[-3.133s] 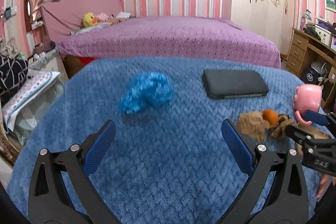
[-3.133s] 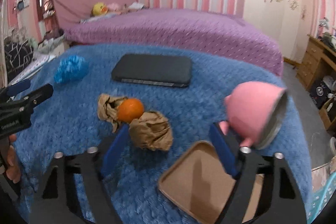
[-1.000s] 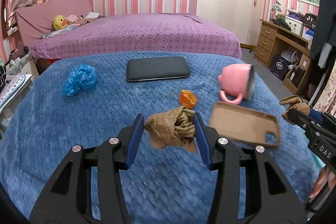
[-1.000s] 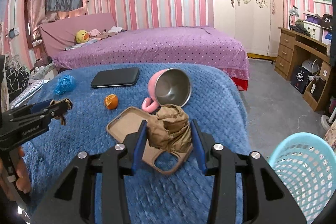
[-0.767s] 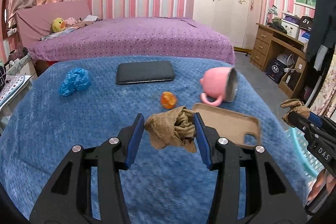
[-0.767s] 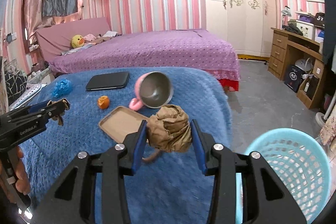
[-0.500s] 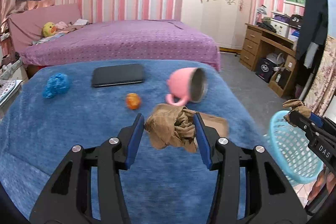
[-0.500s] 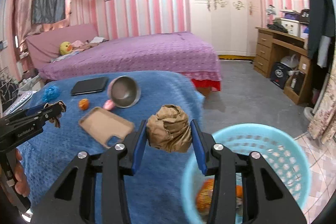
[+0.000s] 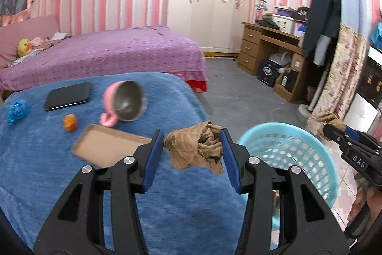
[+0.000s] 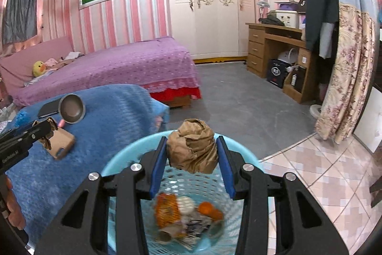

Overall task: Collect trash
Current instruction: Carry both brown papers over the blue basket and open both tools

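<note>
Your right gripper pinches a brown paper ball over the blue basket, where only this view shows trash inside, your left gripper pinches crumpled paper beside it, and the blue wad still waits on the blanket.

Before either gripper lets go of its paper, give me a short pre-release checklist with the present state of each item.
1. Right gripper shut on its brown paper wad: ok.
2. Right wad over the blue basket: ok.
3. Left gripper shut on its crumpled brown paper: ok.
4. Left paper over the basket: not ok, it hangs over the blue blanket beside the rim.
5. Basket has room: ok, trash covers only the bottom.
6. Basket stands steady: cannot tell.
</note>
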`<state>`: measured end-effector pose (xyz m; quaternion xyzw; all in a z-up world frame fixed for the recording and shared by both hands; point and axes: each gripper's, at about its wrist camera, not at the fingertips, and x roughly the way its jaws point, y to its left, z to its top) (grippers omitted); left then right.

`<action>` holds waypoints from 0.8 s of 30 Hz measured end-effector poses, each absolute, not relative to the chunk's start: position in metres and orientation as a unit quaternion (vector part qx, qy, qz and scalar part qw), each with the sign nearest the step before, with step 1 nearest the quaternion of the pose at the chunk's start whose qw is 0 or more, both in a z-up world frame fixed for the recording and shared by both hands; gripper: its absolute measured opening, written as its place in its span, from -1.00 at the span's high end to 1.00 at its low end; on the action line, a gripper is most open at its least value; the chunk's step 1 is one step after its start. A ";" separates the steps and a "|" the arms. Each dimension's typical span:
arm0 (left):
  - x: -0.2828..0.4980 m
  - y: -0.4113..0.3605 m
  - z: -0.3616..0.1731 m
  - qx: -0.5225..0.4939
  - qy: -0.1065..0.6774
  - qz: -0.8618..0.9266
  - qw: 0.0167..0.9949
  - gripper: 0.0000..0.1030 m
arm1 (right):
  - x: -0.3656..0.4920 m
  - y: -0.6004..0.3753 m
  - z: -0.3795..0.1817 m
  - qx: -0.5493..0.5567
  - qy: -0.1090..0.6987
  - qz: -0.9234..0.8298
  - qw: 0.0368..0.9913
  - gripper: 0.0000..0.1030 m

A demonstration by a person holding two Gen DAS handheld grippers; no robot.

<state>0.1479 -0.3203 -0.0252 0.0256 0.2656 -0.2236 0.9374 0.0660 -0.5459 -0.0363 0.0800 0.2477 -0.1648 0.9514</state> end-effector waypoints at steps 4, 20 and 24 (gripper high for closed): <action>0.139 -0.353 -0.034 0.044 0.264 -0.244 0.932 0.08 | 0.061 -0.560 -0.039 0.072 0.253 -0.174 0.949 0.20; 0.144 -0.422 -0.054 0.078 0.288 -0.278 0.913 -0.40 | 0.055 -0.586 -0.053 0.091 0.260 -0.199 0.940 0.20; 0.143 -0.416 -0.050 0.067 0.274 -0.271 0.920 -0.75 | 0.052 -0.588 -0.055 0.091 0.261 -0.202 0.940 0.20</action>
